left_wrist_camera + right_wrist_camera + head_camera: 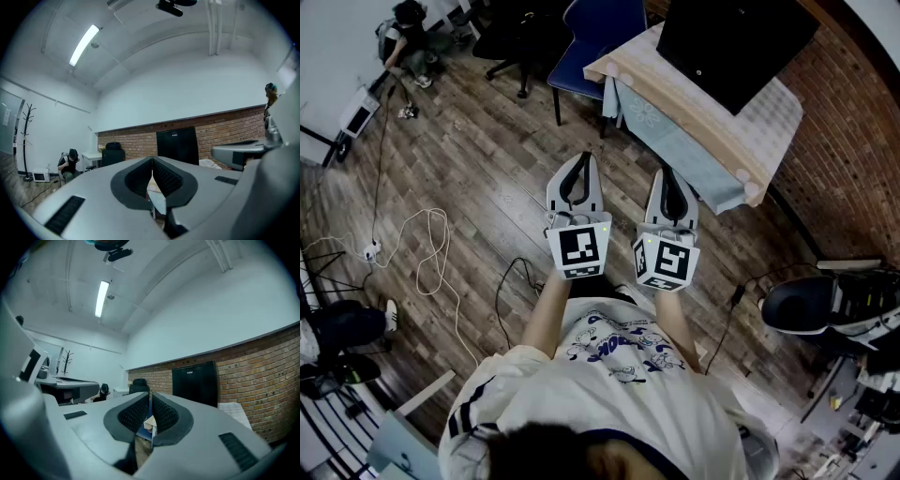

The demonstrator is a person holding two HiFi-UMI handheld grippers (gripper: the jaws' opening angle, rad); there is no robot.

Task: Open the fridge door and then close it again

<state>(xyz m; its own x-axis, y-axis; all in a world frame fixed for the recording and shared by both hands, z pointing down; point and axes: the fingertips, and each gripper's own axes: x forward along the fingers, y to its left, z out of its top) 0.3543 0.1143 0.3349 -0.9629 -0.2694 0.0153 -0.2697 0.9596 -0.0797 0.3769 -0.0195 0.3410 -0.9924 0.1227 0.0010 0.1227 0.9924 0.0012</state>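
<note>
Reach decides the coming move: the black mini fridge (736,42) stands on the cloth-covered tabletop (703,117) at about 1 o'clock from both claws, well apart from them, with bare wooden floor between. It stands upright with its flat dark front turned towards the person. Both claws are held level and pointed roughly at it.

The right claw (664,172) is the nearer of the two. In its own view the fridge (194,383) sits just right of the jaw line, at 1 o'clock. The left claw (585,156) rides beside it at 9 o'clock and sees the fridge (177,145) at the same slight offset.

Each claw is pressed together with its ribbed pads meeting at the tips and nothing gripped. The pale scrap seen low behind the pads is the distant tabletop corner, not a held thing. By my reading the door has not yet been touched, and the person must step closer before either claw can reach it.

No handle, seam or hinge side shows on the door, so the pulling edge cannot be told. The head view cuts the fridge off at its top edge. A small mark near the top of the door is too small to read.
</note>
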